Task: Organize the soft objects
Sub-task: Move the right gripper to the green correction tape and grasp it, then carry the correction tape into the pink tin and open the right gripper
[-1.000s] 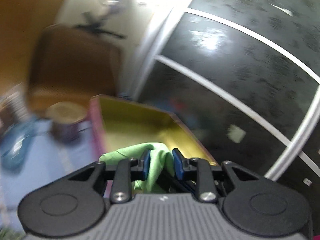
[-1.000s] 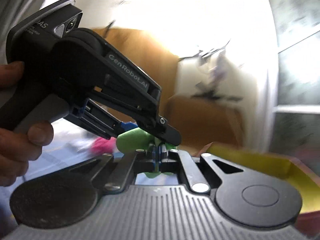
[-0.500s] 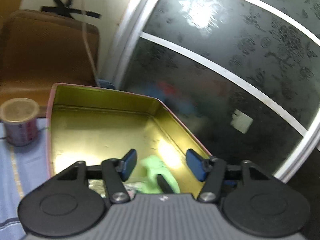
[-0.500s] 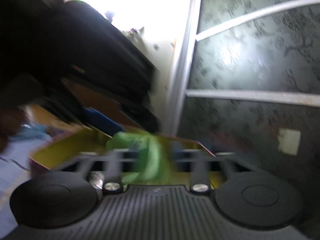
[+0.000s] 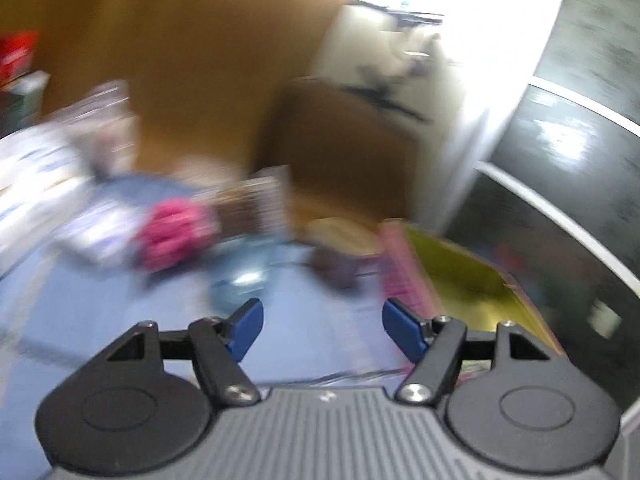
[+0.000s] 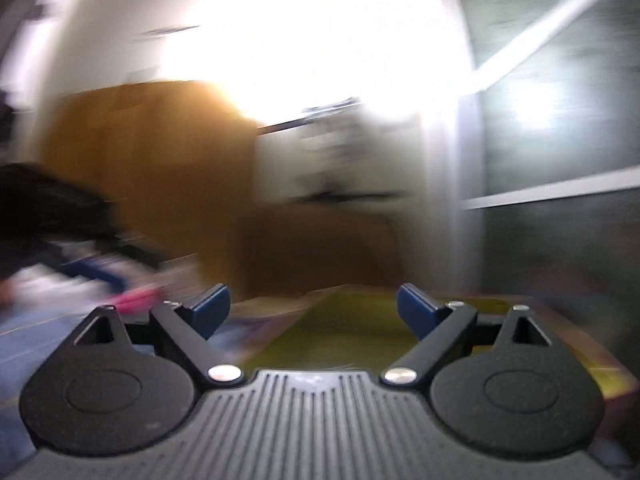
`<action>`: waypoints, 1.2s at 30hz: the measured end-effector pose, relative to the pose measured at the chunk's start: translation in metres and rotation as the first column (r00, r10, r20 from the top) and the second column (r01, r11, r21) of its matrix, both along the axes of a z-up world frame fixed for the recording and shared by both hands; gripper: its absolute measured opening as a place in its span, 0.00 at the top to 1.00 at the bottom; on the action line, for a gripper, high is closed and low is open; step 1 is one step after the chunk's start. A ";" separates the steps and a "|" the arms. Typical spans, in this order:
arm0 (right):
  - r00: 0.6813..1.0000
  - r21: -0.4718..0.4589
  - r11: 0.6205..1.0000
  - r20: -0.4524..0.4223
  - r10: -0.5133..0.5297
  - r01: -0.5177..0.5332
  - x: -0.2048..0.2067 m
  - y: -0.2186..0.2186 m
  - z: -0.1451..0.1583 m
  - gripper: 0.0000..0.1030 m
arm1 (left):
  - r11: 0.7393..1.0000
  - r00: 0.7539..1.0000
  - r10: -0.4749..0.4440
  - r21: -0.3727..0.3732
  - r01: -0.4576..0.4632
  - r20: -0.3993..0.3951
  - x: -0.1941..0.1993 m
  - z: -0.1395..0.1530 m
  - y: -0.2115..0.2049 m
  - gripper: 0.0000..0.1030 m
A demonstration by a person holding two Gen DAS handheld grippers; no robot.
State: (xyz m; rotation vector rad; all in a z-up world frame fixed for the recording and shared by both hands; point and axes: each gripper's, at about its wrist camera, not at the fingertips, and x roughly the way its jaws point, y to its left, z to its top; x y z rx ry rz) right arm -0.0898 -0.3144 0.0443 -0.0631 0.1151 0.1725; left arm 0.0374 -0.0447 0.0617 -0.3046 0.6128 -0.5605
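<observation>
- My left gripper (image 5: pixel 322 330) holds nothing now: a second ago its fingers pinched the green cloth, and now they are opening with only blue bench (image 5: pixel 120 312) between them. It has swung away from the tin toward the clutter on the left.
- My right gripper (image 6: pixel 314 312) has also let go; its fingers are opening, nearly at their widest, with nothing between them, and it points over the yellow-lined tin (image 6: pixel 344 332).
- I judge the green cloth is dropped into that tin; half a second ago it lay on the tin's floor, but now I cannot see it in either view.
- Next soft thing, I judge: the pink bundle (image 5: pixel 174 232) on the bench, left of centre in the left view, well apart from the tin (image 5: pixel 460 280).
- In the way: blurred boxes and a dark jar-like thing (image 5: pixel 340 268) just beside the tin's pink rim. Motion blur hides detail.
</observation>
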 end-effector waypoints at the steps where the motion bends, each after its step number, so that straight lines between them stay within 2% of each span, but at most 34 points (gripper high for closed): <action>1: 0.995 -0.010 0.996 -0.062 0.084 -0.085 0.006 0.014 -0.003 0.10 | 0.999 0.999 0.033 0.003 -0.033 -0.024 0.001 -0.004 0.012 0.34; 2: 0.980 -0.017 0.988 -0.133 0.147 -0.150 0.014 0.031 -0.008 0.10 | 0.998 0.997 0.061 0.000 -0.062 -0.049 0.001 -0.009 0.025 0.34; 5: 0.927 -0.042 0.966 -0.297 0.230 -0.253 0.040 0.068 -0.022 0.11 | 0.996 0.991 0.086 -0.029 -0.089 -0.106 0.001 -0.019 0.051 0.34; 9: 0.882 -0.037 0.952 -0.387 0.267 -0.304 0.063 0.093 -0.030 0.15 | 0.996 0.986 0.078 -0.019 -0.082 -0.147 -0.005 -0.031 0.066 0.34; 12: 0.863 -0.041 0.944 -0.420 0.280 -0.327 0.070 0.108 -0.033 0.28 | 0.998 0.983 0.046 -0.029 -0.053 -0.177 -0.009 -0.041 0.070 0.34; 13: 0.855 -0.038 0.941 -0.432 0.288 -0.336 0.072 0.113 -0.035 0.36 | 0.998 0.982 0.039 -0.034 -0.046 -0.183 -0.010 -0.043 0.072 0.34; 17: 0.832 0.037 0.940 -0.453 0.319 -0.341 0.079 0.112 -0.036 0.61 | 0.997 0.976 -0.005 -0.080 -0.013 -0.219 -0.011 -0.051 0.069 0.34; 19: 0.843 0.038 0.948 -0.448 0.299 -0.316 0.070 0.117 -0.036 0.64 | 0.996 0.973 -0.023 -0.094 0.001 -0.232 -0.010 -0.054 0.064 0.34; 22: 0.840 0.098 0.950 -0.446 0.309 -0.297 0.066 0.113 -0.035 0.64 | 0.994 0.967 -0.057 -0.106 0.032 -0.249 -0.008 -0.058 0.053 0.44; 24: 0.855 0.101 0.954 -0.425 0.297 -0.282 0.062 0.110 -0.033 0.67 | 0.993 0.964 -0.088 -0.104 0.063 -0.249 -0.007 -0.056 0.041 0.70; 26: 0.879 0.085 0.961 -0.390 0.274 -0.262 0.057 0.105 -0.028 0.75 | 0.991 0.965 -0.108 -0.098 0.087 -0.238 -0.005 -0.051 0.031 0.72; 32: 0.949 0.081 0.986 -0.270 0.163 -0.147 0.050 0.074 -0.011 0.75 | 0.976 0.966 -0.210 -0.092 0.198 -0.148 0.003 -0.014 -0.020 0.71; 36: 0.984 0.081 0.996 -0.172 0.049 -0.036 0.039 0.046 0.006 0.75 | 0.952 0.952 -0.301 -0.069 0.297 -0.060 0.003 0.016 -0.069 0.69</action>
